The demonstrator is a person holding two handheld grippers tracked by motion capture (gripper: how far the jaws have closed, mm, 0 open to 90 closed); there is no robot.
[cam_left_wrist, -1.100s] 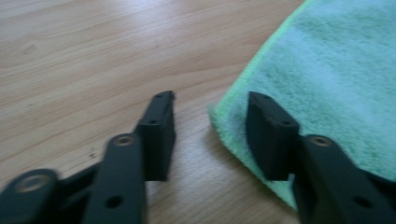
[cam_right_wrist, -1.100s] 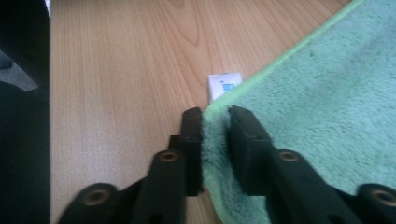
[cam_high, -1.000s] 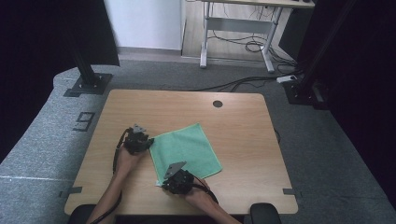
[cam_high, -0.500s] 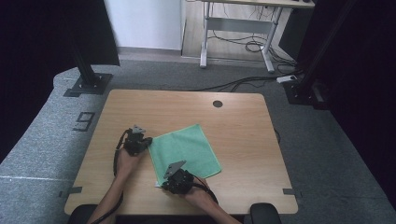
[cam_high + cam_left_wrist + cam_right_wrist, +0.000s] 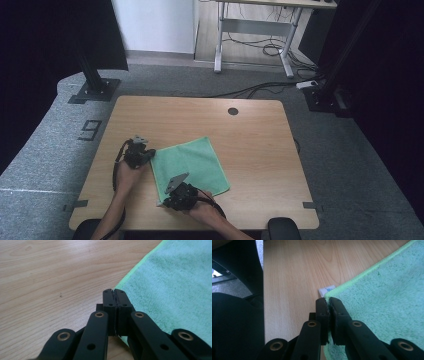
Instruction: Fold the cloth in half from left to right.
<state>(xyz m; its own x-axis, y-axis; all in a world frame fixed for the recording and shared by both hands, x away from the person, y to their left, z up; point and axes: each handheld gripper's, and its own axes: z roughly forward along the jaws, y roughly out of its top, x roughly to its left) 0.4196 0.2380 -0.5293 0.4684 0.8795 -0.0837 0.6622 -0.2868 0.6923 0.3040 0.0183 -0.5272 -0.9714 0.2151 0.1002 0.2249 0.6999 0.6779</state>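
A green cloth (image 5: 192, 162) lies flat on the wooden table (image 5: 200, 115), turned like a diamond. My left gripper (image 5: 150, 154) is at the cloth's left corner. In the left gripper view its jaws (image 5: 114, 292) are shut, with the edge of the cloth (image 5: 175, 285) running in at their tips. My right gripper (image 5: 167, 200) is at the cloth's near corner by the table's front edge. In the right gripper view the jaws (image 5: 328, 301) are shut on the corner of the cloth (image 5: 387, 295), and a small white tag (image 5: 326, 290) pokes out just past it.
A round cable hole (image 5: 233, 110) sits at the table's far side. Bare wood lies to the right of the cloth and behind it. Black stands (image 5: 92, 80) and a desk frame (image 5: 250, 35) are on the grey floor beyond the table.
My left gripper has shifted a little to the left at the cloth's left corner. The right gripper has stayed in place.
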